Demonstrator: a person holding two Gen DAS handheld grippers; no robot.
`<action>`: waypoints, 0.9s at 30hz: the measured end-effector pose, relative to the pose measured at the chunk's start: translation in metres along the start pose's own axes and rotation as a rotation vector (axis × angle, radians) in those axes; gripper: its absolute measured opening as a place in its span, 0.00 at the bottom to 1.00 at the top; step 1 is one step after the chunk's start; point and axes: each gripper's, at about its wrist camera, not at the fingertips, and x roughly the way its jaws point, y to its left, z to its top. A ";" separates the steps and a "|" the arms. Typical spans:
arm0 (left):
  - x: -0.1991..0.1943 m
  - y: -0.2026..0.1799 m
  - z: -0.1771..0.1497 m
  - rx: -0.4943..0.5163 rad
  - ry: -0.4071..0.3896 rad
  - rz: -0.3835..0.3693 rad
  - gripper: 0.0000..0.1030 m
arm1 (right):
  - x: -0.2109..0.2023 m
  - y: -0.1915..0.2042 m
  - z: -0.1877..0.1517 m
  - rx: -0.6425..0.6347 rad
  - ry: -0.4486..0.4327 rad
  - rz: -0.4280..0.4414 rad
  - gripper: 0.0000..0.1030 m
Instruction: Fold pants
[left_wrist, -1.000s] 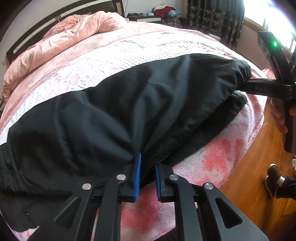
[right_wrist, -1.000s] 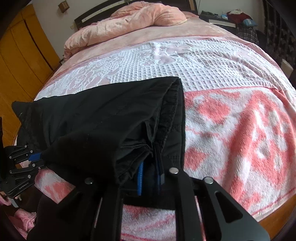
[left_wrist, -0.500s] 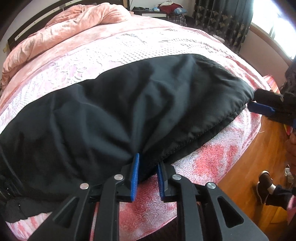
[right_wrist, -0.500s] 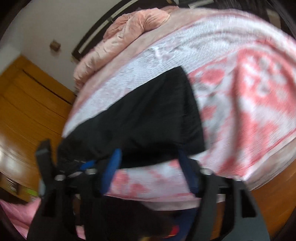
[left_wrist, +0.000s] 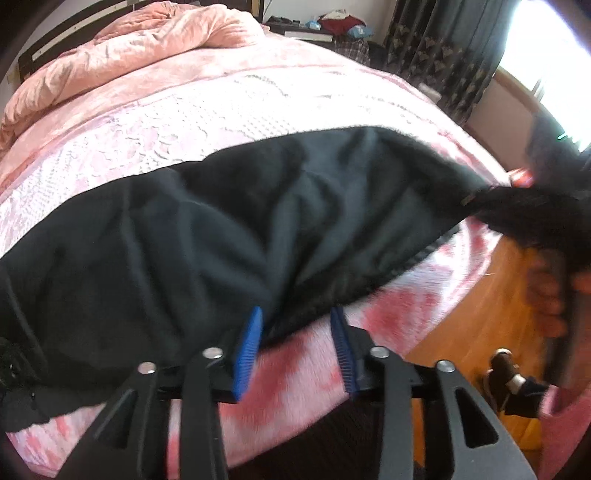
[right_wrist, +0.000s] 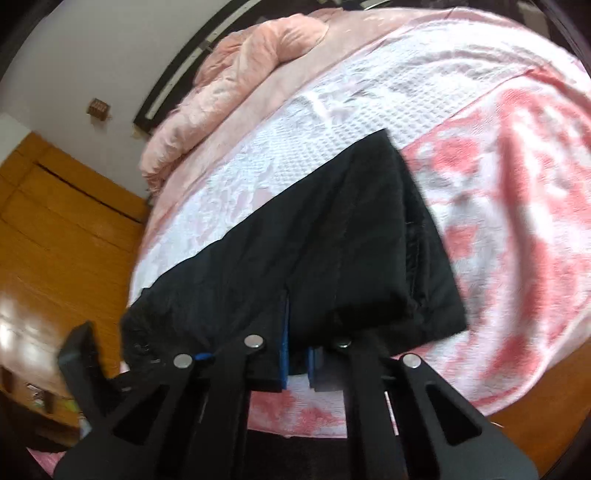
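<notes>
Black pants (left_wrist: 207, 229) lie folded lengthwise across the near part of the bed; they also show in the right wrist view (right_wrist: 317, 251). My left gripper (left_wrist: 297, 339) is open, its blue pads on either side of the pants' near edge, which lies loose between them. My right gripper (right_wrist: 299, 354) has its pads close together on the pants' near edge. It also shows blurred at the right of the left wrist view (left_wrist: 532, 210), at the pants' end.
The bed has a pink and white towel blanket (left_wrist: 399, 321) and a pink duvet (left_wrist: 122, 62) heaped by the headboard. Wooden floor (left_wrist: 476, 332) and a foot (left_wrist: 506, 369) are at the right. A wooden wardrobe (right_wrist: 55, 229) stands left of the bed.
My left gripper has opened and let go of the pants' edge. My right gripper, open half a second ago, has closed again on the pants' near edge.
</notes>
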 end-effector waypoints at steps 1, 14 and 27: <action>-0.010 0.007 -0.004 -0.019 -0.003 -0.016 0.42 | 0.006 -0.004 -0.001 0.017 0.023 -0.036 0.06; -0.074 0.157 -0.080 -0.422 -0.017 0.106 0.42 | 0.013 -0.003 -0.028 0.147 0.087 -0.143 0.40; -0.036 0.222 -0.077 -0.689 0.026 -0.153 0.41 | 0.036 0.103 -0.073 -0.066 0.126 -0.033 0.39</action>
